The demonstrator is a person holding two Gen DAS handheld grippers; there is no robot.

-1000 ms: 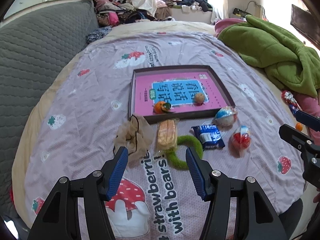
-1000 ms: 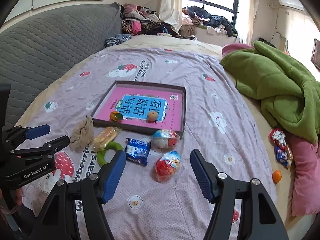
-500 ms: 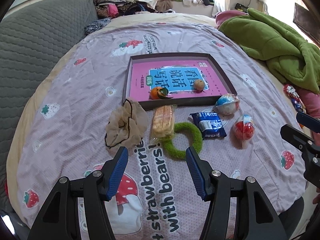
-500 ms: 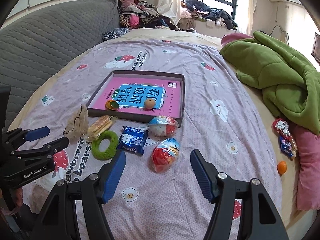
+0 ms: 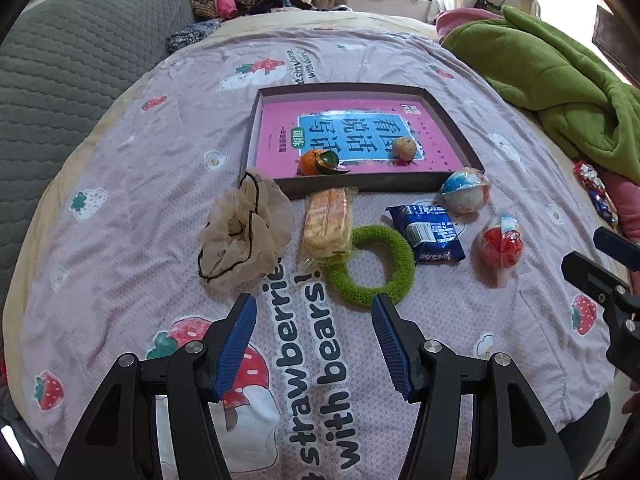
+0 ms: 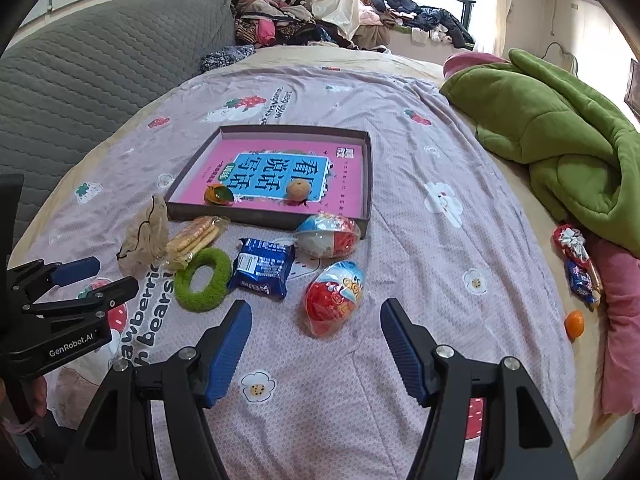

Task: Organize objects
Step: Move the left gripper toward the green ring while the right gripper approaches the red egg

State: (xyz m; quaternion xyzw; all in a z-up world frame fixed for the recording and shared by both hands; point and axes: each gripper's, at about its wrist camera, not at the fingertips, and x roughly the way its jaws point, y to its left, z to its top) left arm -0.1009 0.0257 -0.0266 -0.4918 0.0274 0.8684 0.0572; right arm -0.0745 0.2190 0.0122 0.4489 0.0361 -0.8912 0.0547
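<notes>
A shallow dark box with a pink book in it lies on the bedspread, holding an orange and a tan ball. In front of it lie a beige mesh scrunchie, a biscuit pack, a green ring, a blue snack pack and two wrapped toy eggs. My left gripper hovers open just short of the ring. My right gripper hovers open just short of the red egg.
A green blanket is heaped at the right, with a pink pillow, candy wrappers and a small orange near the bed's right edge. A grey quilted headboard rises on the left. Clothes pile at the back.
Both grippers have sunk closer to the bedspread and tipped downward, so the objects look larger and nearer. Jaws stay equally wide. Nothing on the bed has moved.
</notes>
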